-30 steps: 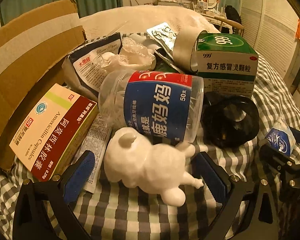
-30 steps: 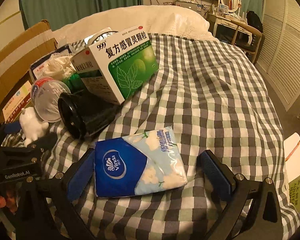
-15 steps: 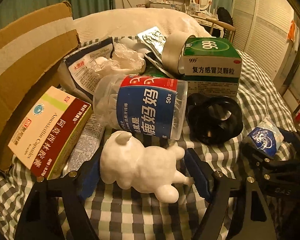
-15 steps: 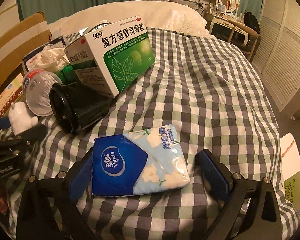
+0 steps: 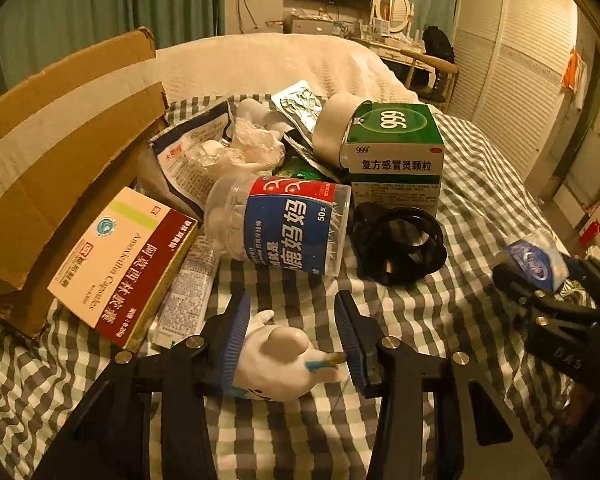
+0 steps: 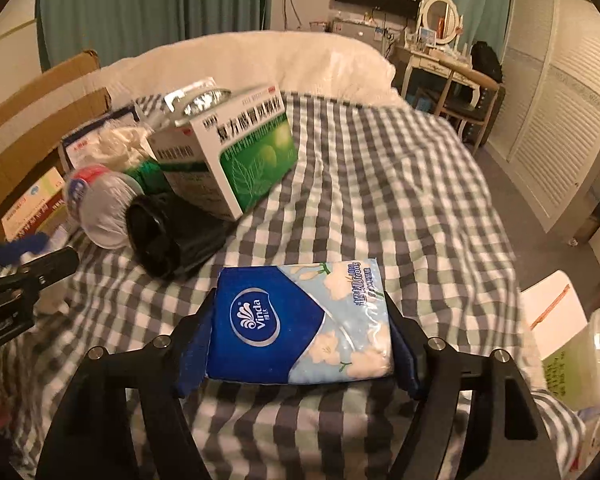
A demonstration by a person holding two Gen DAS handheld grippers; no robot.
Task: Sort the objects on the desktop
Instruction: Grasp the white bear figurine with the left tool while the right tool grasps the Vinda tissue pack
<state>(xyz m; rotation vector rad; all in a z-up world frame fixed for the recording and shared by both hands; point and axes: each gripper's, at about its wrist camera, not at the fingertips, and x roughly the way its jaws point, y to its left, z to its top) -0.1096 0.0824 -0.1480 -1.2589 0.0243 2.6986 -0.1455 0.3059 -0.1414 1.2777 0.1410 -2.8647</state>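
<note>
A small white toy animal (image 5: 278, 356) sits between the blue fingers (image 5: 236, 336) of the left gripper (image 5: 294, 338). The fingers are closing on it, and the left one touches it. A blue tissue pack (image 6: 300, 328) sits between the fingers of the right gripper (image 6: 302, 344), which are closing too and press on both of its sides. Both things are just above a checked bed cover (image 6: 380, 184). Near the toy lies a clear tub with a blue label (image 5: 284, 228) on its side. Beside it is a black round thing (image 5: 400, 240). Behind that stands a green and white medicine box (image 5: 396, 152). To the left lies a red and cream pill box (image 5: 120, 260), leaning on a brown cardboard box (image 5: 60, 160). Crumpled plastic bags (image 5: 244, 148) lie at the back of the pile.
</note>
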